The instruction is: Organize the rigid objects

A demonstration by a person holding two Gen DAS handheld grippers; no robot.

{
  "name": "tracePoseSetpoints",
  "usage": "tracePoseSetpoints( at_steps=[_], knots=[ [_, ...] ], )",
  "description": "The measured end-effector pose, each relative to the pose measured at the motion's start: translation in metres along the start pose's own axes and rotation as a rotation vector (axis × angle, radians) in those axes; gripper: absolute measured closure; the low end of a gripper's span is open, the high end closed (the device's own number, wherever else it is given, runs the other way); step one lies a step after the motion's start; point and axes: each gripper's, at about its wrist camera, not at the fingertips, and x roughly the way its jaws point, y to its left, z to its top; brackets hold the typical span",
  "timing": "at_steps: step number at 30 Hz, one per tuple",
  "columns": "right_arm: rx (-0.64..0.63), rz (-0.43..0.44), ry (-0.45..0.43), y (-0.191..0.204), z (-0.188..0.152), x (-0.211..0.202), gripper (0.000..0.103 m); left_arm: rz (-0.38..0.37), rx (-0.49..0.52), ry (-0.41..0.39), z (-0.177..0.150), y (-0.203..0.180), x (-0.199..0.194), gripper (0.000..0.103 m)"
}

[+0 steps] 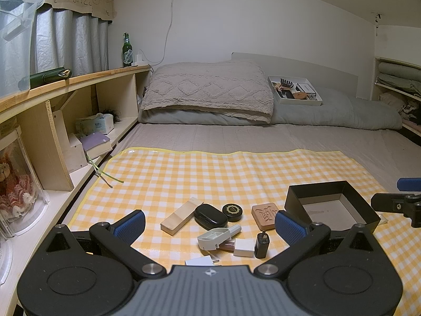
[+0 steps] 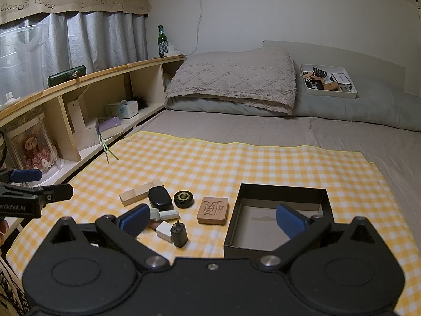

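Note:
Small rigid objects lie on a yellow checked cloth (image 1: 210,173): a wooden block (image 1: 181,216), a black oval case (image 1: 210,215), a round black tin (image 1: 232,212), a carved wooden tile (image 1: 264,216), a grey plastic tray piece (image 1: 213,237), a white cube charger (image 1: 244,247) and a black charger (image 1: 261,245). An empty black box (image 1: 331,205) stands to their right. My left gripper (image 1: 210,225) is open above the pile, holding nothing. My right gripper (image 2: 211,217) is open and empty, between the tile (image 2: 213,210) and the box (image 2: 279,218).
A wooden shelf (image 1: 65,121) with books, tissues and a green bottle (image 1: 127,50) runs along the left. A pillow (image 1: 208,92) and a white tray of items (image 1: 294,90) lie at the head of the bed. A white plug (image 1: 201,260) sits near my left gripper.

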Motion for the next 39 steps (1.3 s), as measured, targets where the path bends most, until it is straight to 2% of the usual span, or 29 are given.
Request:
tracePoseSetpoints(
  at_steps=[23, 30, 39],
  knots=[
    [-0.003, -0.001, -0.004, -0.003, 0.002, -0.002, 0.0, -0.002, -0.003, -0.003, -0.001, 0.002, -0.003, 0.0],
    [-0.012, -0.005, -0.024, -0.004, 0.008, -0.006, 0.0, -0.018, 0.004, -0.05, 0.006, 0.004, -0.005, 0.0],
    [-0.056, -0.078, -0.058, -0.035, 0.031, -0.001, 0.0, 0.017, 0.028, -0.079, 0.016, 0.005, 0.004, 0.0]
  ],
)
